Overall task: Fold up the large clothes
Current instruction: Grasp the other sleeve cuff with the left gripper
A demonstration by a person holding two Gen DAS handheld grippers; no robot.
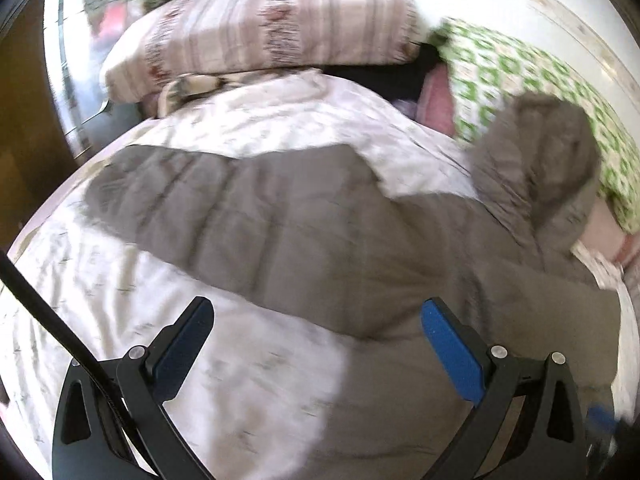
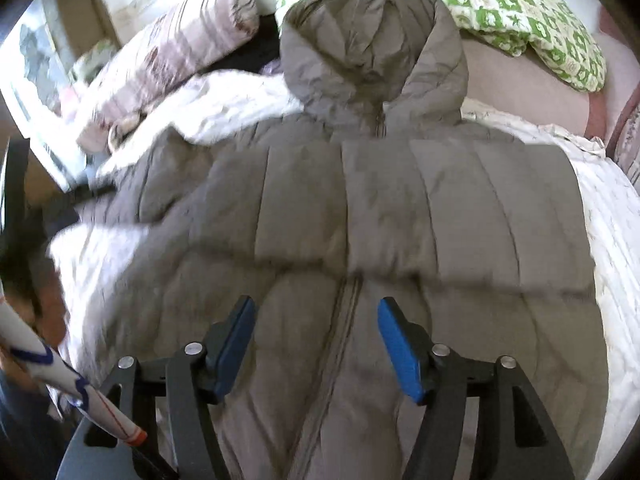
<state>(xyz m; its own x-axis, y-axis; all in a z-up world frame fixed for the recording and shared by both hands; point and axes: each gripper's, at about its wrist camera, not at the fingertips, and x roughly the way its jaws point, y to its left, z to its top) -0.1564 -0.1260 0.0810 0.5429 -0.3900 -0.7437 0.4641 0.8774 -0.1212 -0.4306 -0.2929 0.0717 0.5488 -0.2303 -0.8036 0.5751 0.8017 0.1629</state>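
Note:
A grey quilted hooded coat [image 2: 360, 208] lies flat on the white bedspread [image 2: 608, 216], front up, zip down its middle, hood [image 2: 372, 48] toward the pillows. One sleeve [image 1: 224, 208] stretches out to the left across the bedspread [image 1: 120, 304] in the left wrist view. My right gripper [image 2: 316, 308] hovers above the coat's lower front, over the zip, open with nothing between its blue pads. My left gripper [image 1: 318, 312] is open too, above the coat's edge below the sleeve, and holds nothing.
A striped pink pillow [image 1: 272, 28] and a green-and-white patterned pillow [image 2: 520, 12] lie at the head of the bed. A dark garment [image 1: 384, 76] sits between them. A window or glass door [image 1: 68, 60] is at the left. A white sleeve with blue trim [image 2: 52, 368] shows at the lower left.

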